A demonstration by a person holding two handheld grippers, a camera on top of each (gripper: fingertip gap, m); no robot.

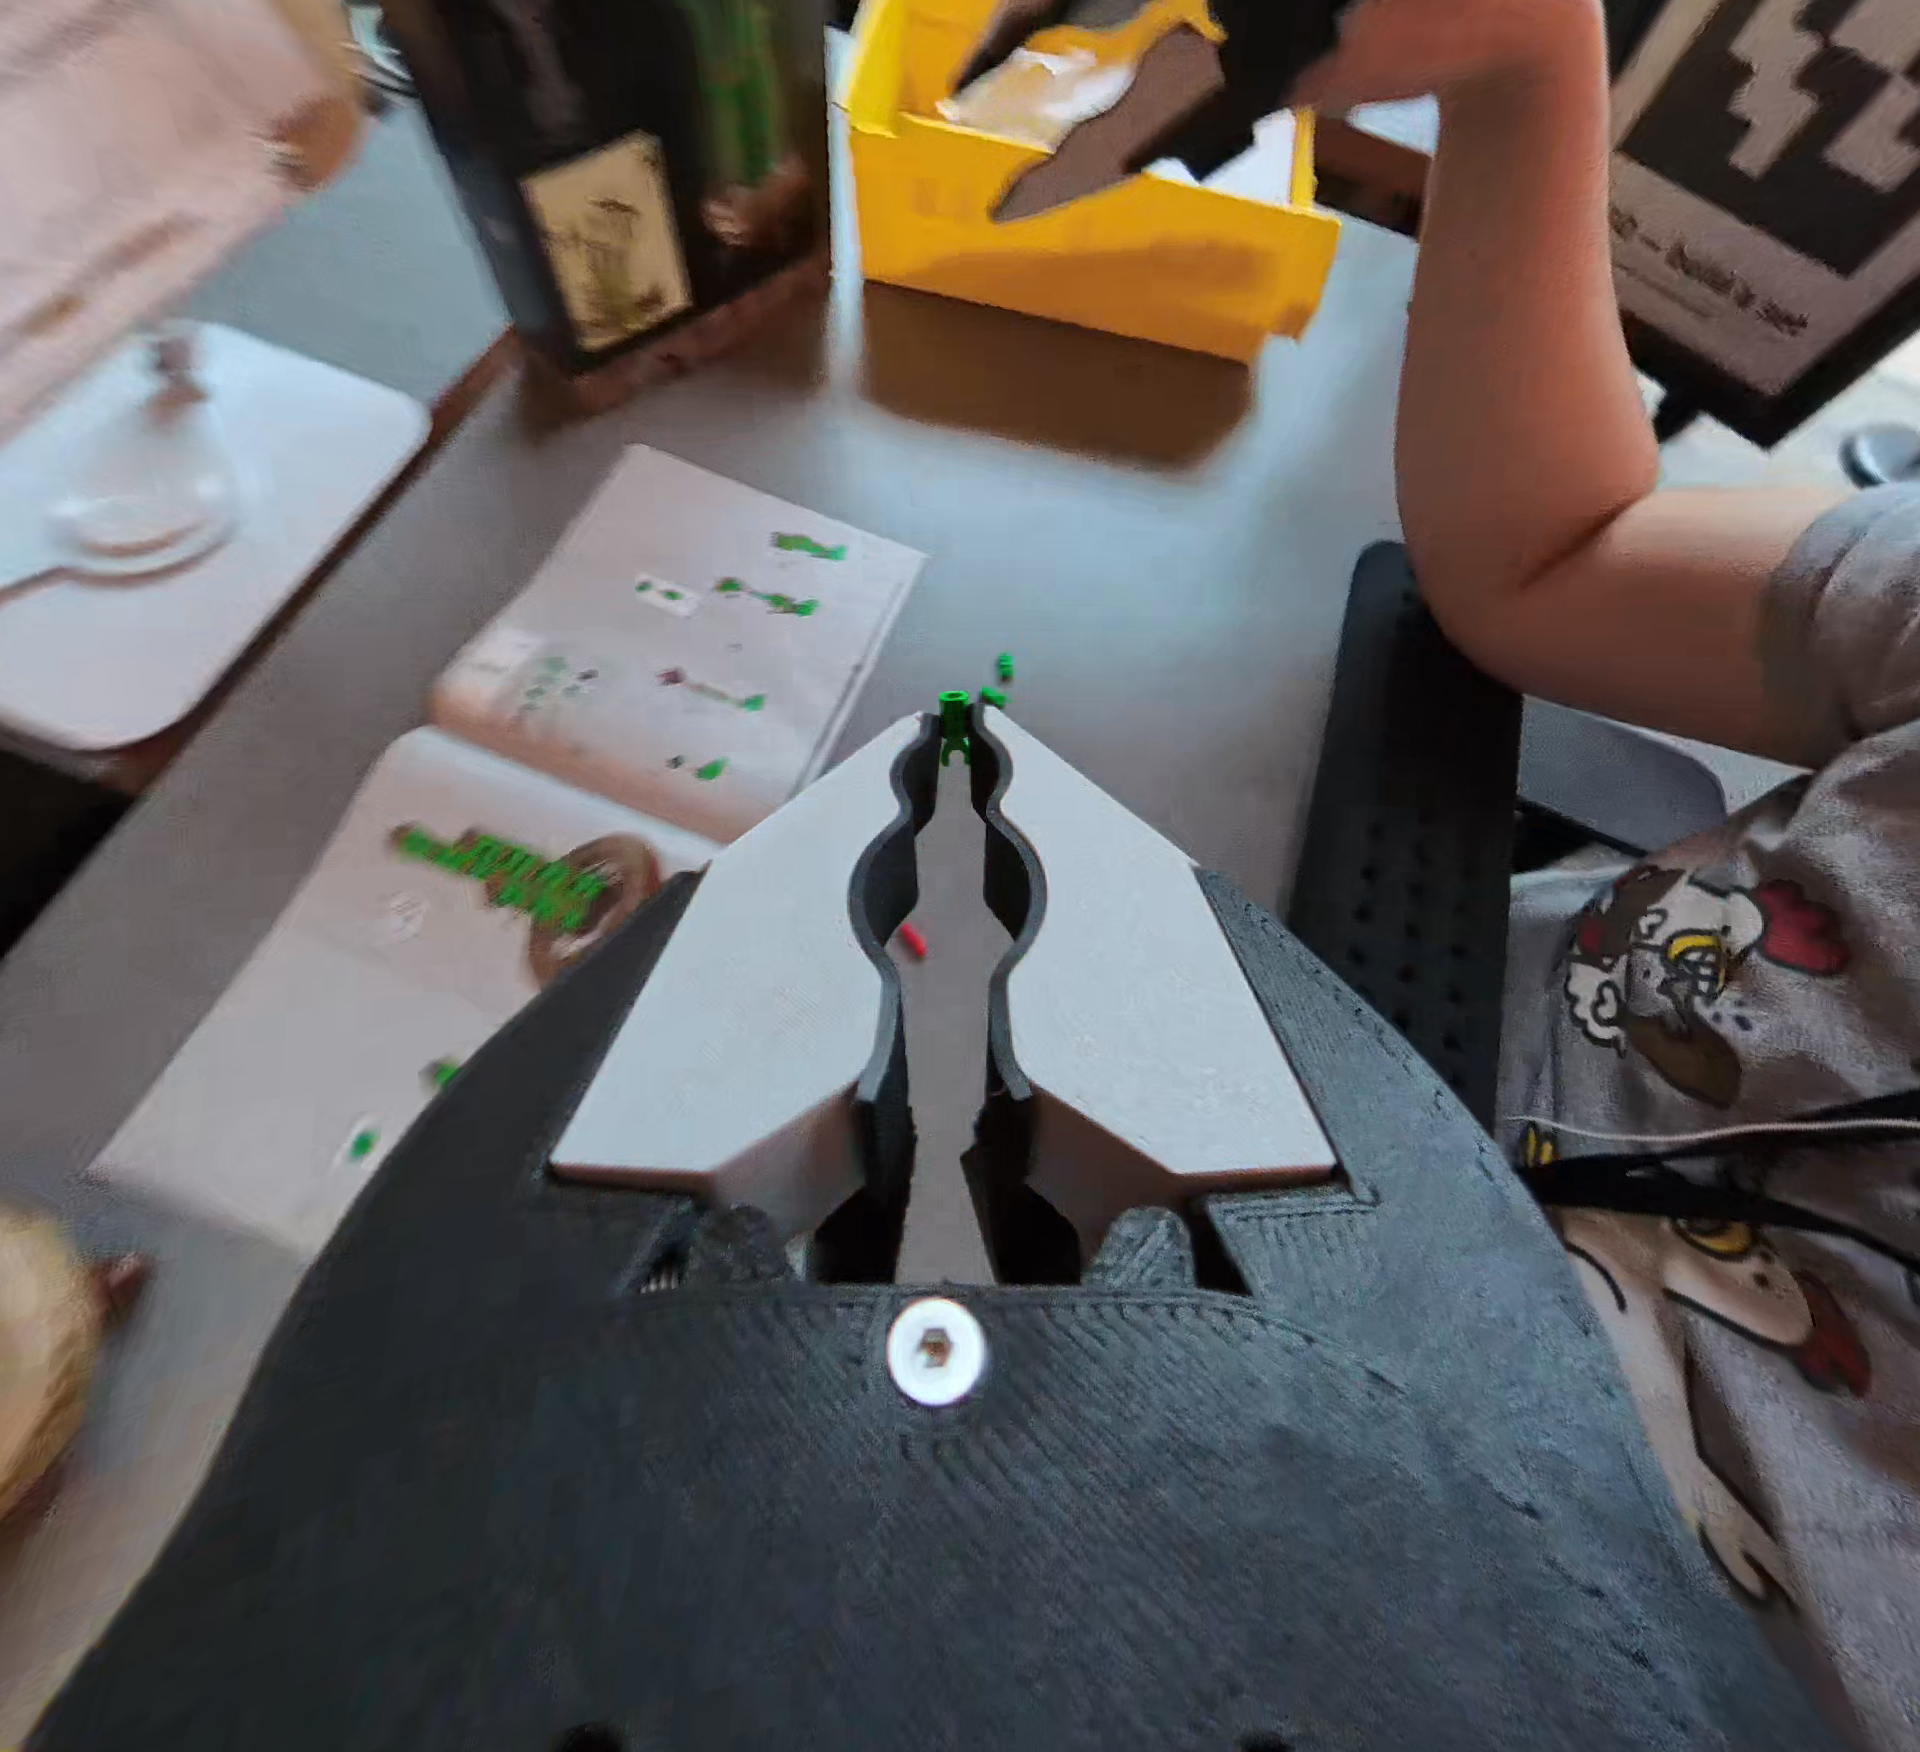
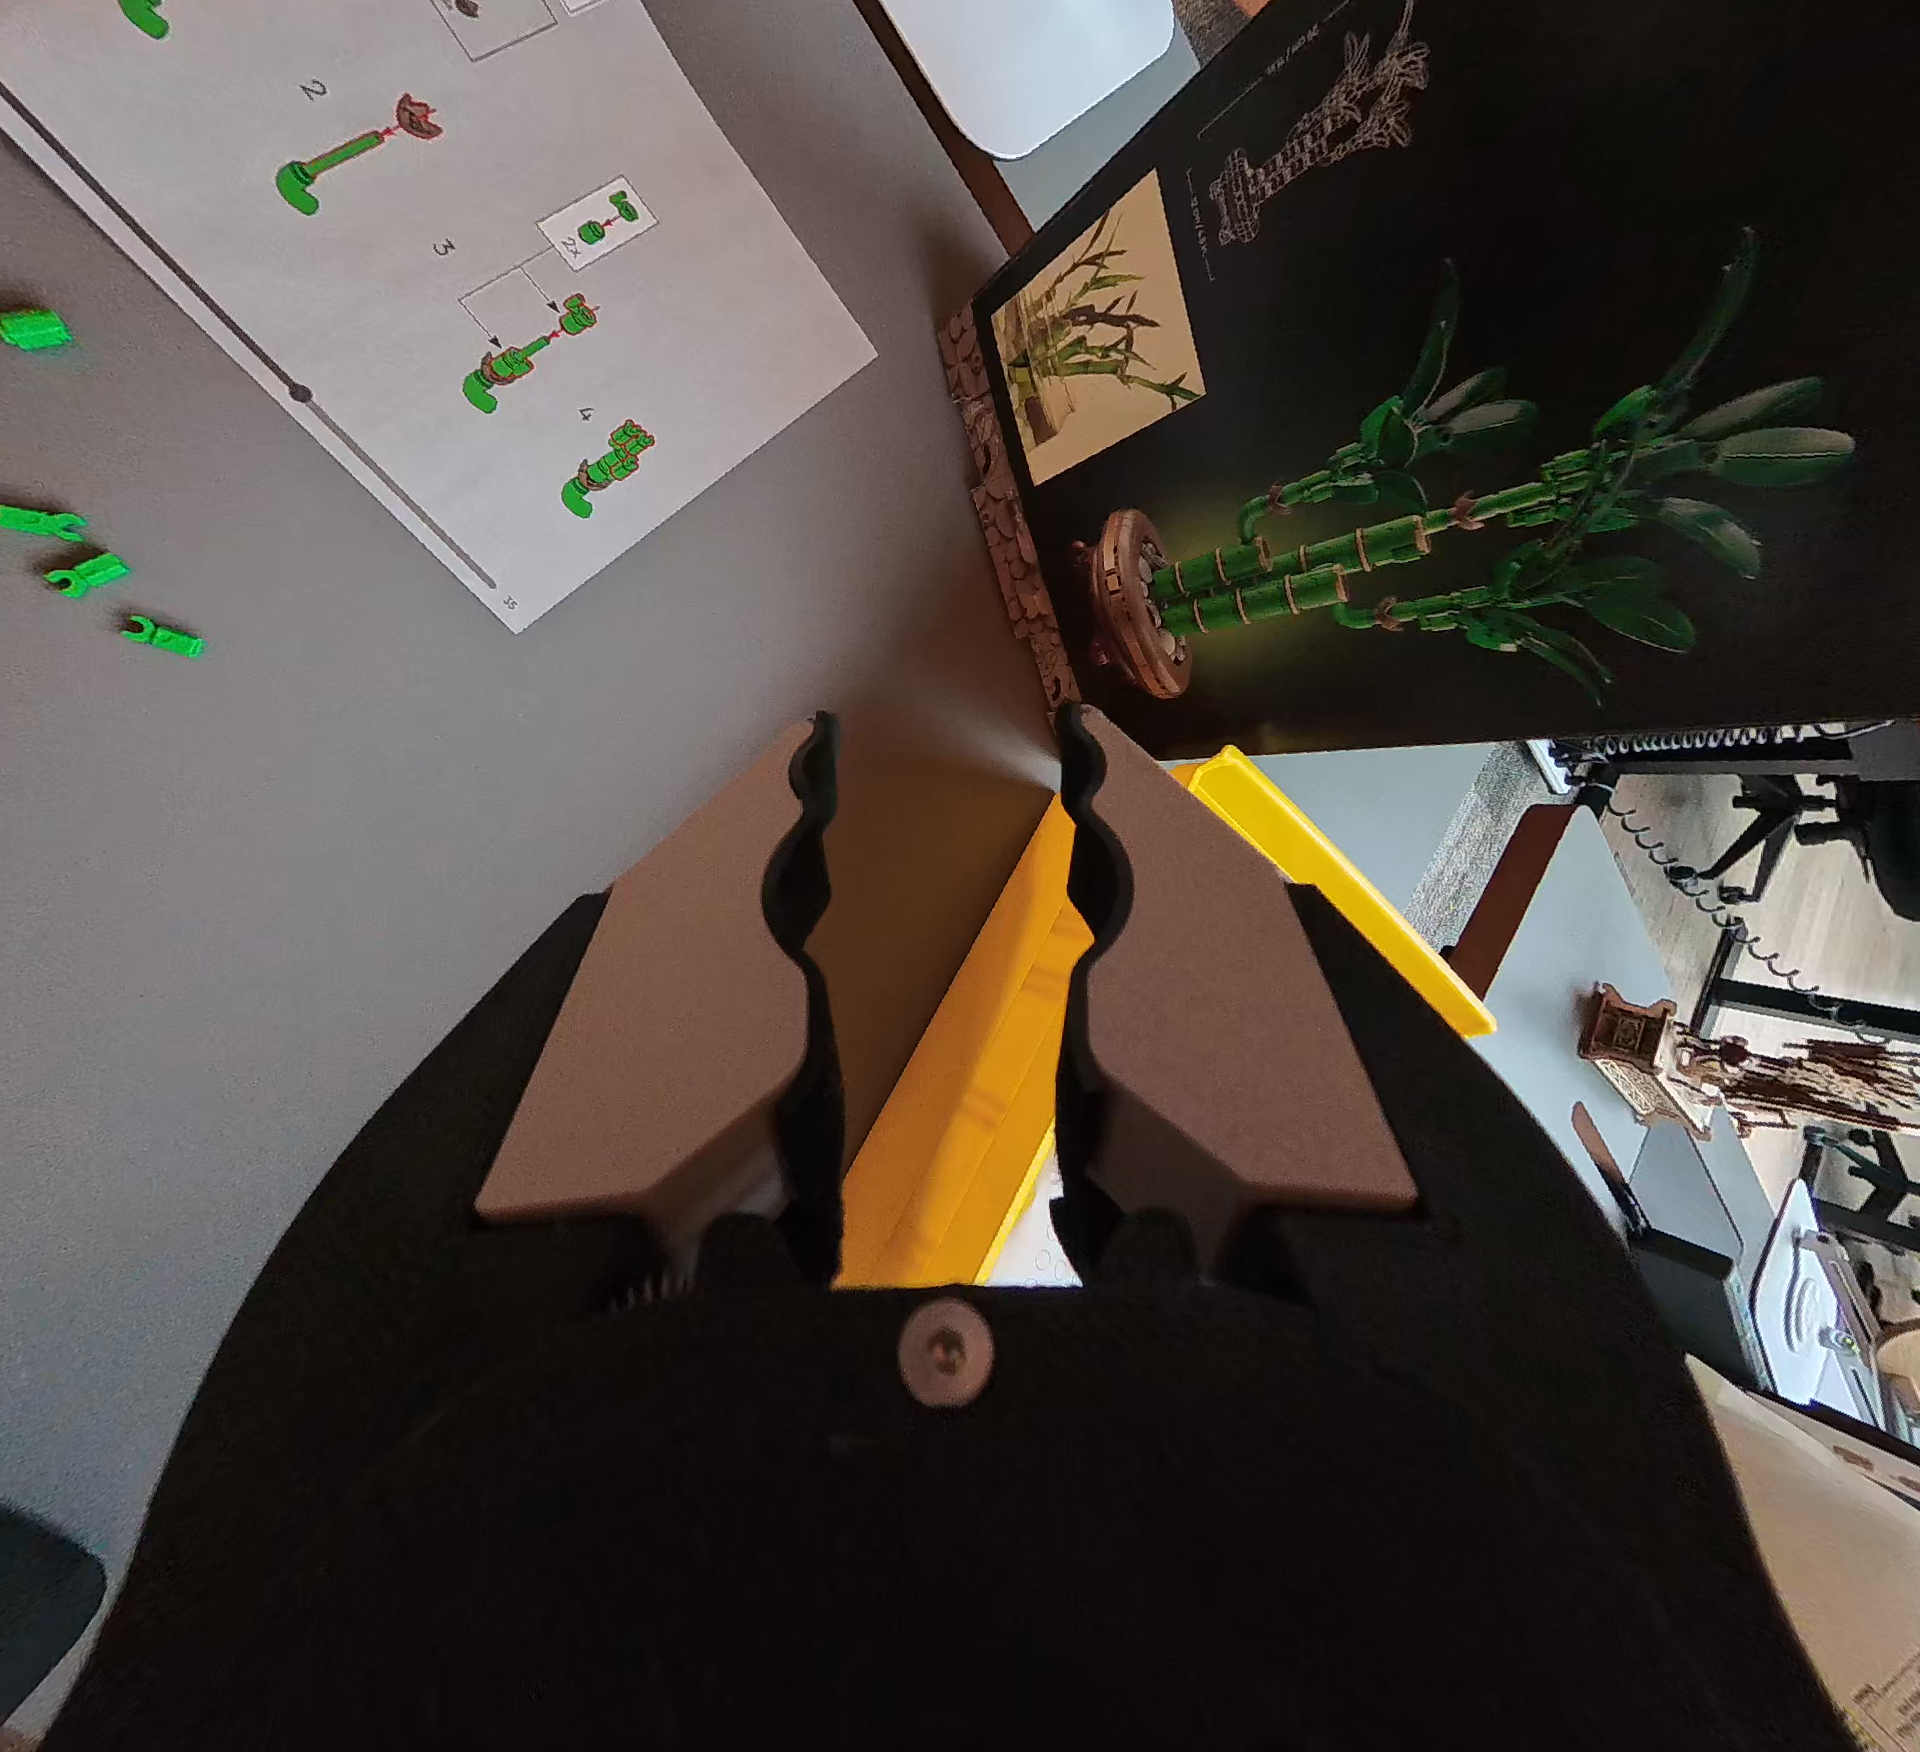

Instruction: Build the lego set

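The left gripper (image 1: 954,726) is pinching a tiny green lego piece (image 1: 954,734) between its tips, above the grey table (image 1: 1091,559). Only the left wrist view is showing that, plus a small red piece (image 1: 912,942) on the table. The right gripper (image 2: 940,736) is hanging over the yellow bin (image 2: 966,1079) with its jaws wide and holding nothing. Its view is showing four loose green pieces (image 2: 88,572) beside the open booklet (image 2: 416,175), and the black box (image 2: 1455,414). Most of the bin is hiding behind the fingers (image 2: 665,1006).
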